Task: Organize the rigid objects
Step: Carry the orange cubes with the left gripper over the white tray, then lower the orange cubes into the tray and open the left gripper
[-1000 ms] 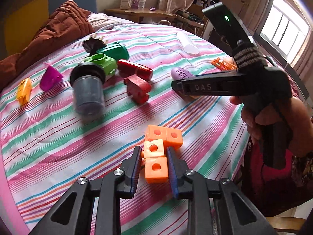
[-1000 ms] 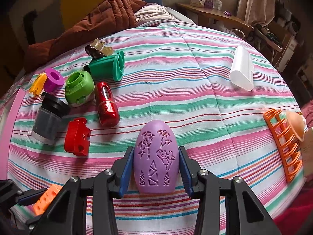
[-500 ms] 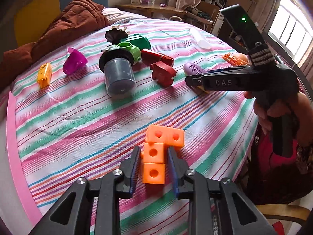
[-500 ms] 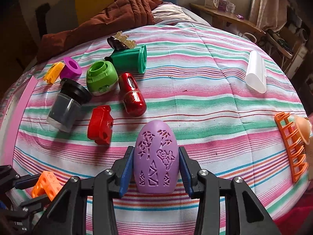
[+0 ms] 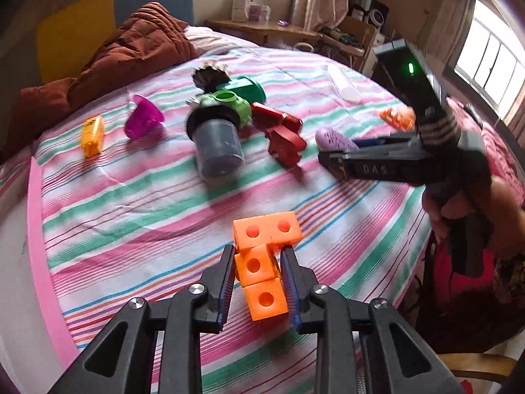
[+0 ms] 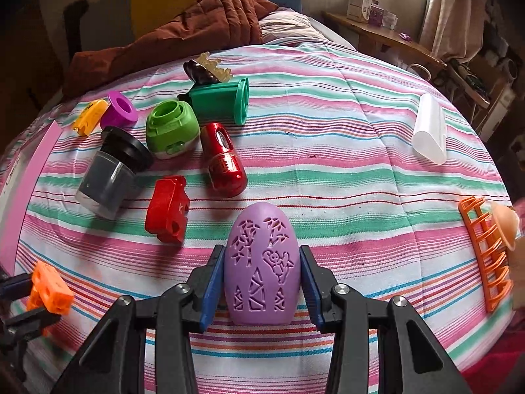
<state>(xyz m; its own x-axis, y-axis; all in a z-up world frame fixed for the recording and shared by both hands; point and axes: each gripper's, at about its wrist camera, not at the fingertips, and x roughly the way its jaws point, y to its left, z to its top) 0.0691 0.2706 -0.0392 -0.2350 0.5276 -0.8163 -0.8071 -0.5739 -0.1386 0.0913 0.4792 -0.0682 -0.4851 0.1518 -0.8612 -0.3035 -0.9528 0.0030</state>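
Note:
My left gripper point(image 5: 257, 262) is shut on an orange piece of linked cubes point(image 5: 262, 256) and holds it above the striped bed cover; it also shows at the left edge of the right wrist view point(image 6: 49, 289). My right gripper point(image 6: 262, 262) is shut on a purple egg-shaped shell point(image 6: 262, 266) with cut-out patterns, which also shows in the left wrist view point(image 5: 333, 139). A cluster lies at the far left: grey jar point(image 6: 110, 170), red block point(image 6: 167, 208), red capsule point(image 6: 224, 161), light green cap point(image 6: 172, 128), dark green cup point(image 6: 223, 101), magenta cup point(image 6: 118, 109), yellow clip point(image 6: 89, 116).
A white translucent tube point(image 6: 430, 129) lies at the far right. An orange rack point(image 6: 489, 252) with a peach cup point(image 6: 503, 223) sits at the right edge. A brown quilt point(image 6: 183, 32) bunches at the back. A wooden shelf point(image 6: 387, 37) stands beyond the bed.
My left gripper has lifted and pulled back with the orange cubes, tilting them. My right gripper has moved a little forward with the purple shell.

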